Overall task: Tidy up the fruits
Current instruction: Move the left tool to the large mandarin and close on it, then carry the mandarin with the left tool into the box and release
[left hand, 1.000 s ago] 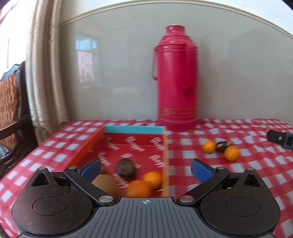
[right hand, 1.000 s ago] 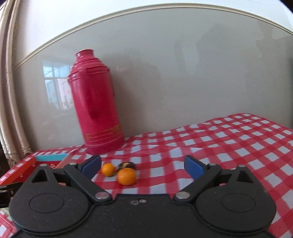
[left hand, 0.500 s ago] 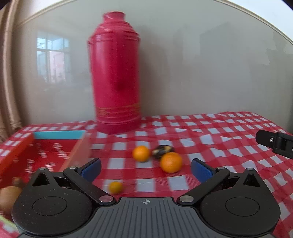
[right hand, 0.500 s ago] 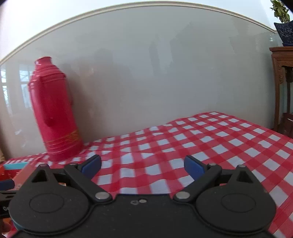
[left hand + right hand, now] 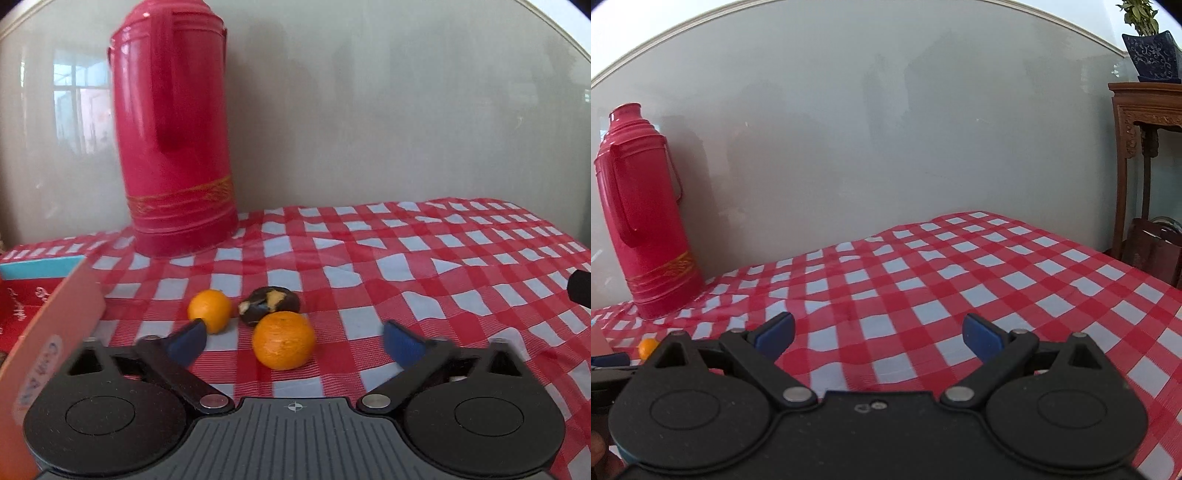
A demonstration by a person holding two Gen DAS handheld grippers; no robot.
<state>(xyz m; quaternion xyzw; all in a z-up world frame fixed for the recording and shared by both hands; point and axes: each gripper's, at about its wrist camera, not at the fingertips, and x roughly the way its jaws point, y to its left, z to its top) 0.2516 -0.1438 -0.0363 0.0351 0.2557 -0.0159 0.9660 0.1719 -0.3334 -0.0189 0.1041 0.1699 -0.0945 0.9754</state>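
In the left wrist view a large orange (image 5: 283, 340) lies on the red checked tablecloth between the open blue fingertips of my left gripper (image 5: 293, 341). A smaller orange (image 5: 209, 309) and a dark brown fruit (image 5: 269, 304) lie just behind it. The red box (image 5: 44, 295) with a blue far edge stands at the far left. My right gripper (image 5: 879, 334) is open and empty above bare cloth. A small orange (image 5: 647, 347) shows at its far left.
A tall red thermos (image 5: 173, 125) stands against the wall behind the fruit; it also shows in the right wrist view (image 5: 642, 214). A wooden stand (image 5: 1145, 155) with a blue plant pot (image 5: 1152, 55) is at the right. The right gripper's tip (image 5: 580, 291) enters the left view's right edge.
My left gripper has swung right from the box and moved close to the three fruits. My right gripper has turned right, away from the fruit, toward bare cloth.
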